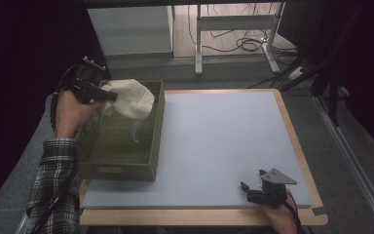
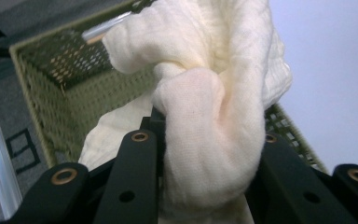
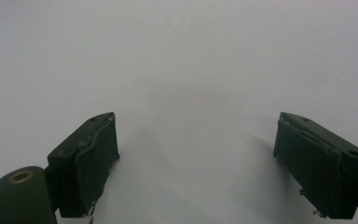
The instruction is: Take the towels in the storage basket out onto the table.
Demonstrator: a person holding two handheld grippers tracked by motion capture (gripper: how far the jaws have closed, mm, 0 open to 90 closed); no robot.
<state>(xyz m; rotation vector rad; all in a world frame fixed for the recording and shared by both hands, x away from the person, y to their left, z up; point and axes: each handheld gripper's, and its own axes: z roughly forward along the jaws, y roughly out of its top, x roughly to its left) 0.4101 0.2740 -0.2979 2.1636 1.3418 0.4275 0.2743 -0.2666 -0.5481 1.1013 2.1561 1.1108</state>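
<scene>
A cream cloth point(image 1: 129, 99) hangs bunched over the open top of a green woven basket point(image 1: 146, 161) at the table's left side. My left gripper point(image 1: 108, 95) is shut on the cloth, holding it above the basket. In the left gripper view the cloth point(image 2: 205, 107) bulges between the black jaws, with the basket point(image 2: 51, 93) below and behind it. My right gripper point(image 1: 253, 184) rests open near the table's front right edge, nothing between its fingers point(image 3: 93, 154), facing the pale mat point(image 3: 191, 70).
A pale blue-grey mat point(image 1: 219, 141) covers the wooden table point(image 1: 199, 217). Beyond the far edge stand a white cabinet point(image 1: 129, 29) and a desk frame point(image 1: 233, 24) with cables point(image 1: 246, 44) on the floor. Dark curtains flank both sides.
</scene>
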